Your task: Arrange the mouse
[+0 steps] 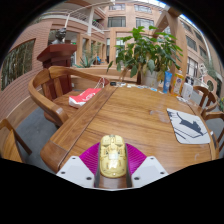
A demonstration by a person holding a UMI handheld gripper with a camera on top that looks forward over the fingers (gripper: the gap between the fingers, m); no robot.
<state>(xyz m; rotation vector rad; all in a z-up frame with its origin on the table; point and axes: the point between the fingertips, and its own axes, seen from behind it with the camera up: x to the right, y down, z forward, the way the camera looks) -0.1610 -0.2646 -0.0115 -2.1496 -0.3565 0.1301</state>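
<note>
I hold my gripper (113, 172) low and level over the near edge of the wooden table (130, 115). Its fingers squeeze the yellow mouse (113, 155) from both sides. The mouse points away from me.

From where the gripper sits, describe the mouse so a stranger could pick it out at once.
Start at the wooden table outdoors, with a potted plant at its far end. At the near edge, the hand-held gripper closes on a small pale yellow mouse. The grey mat and red item lie farther off.
</note>
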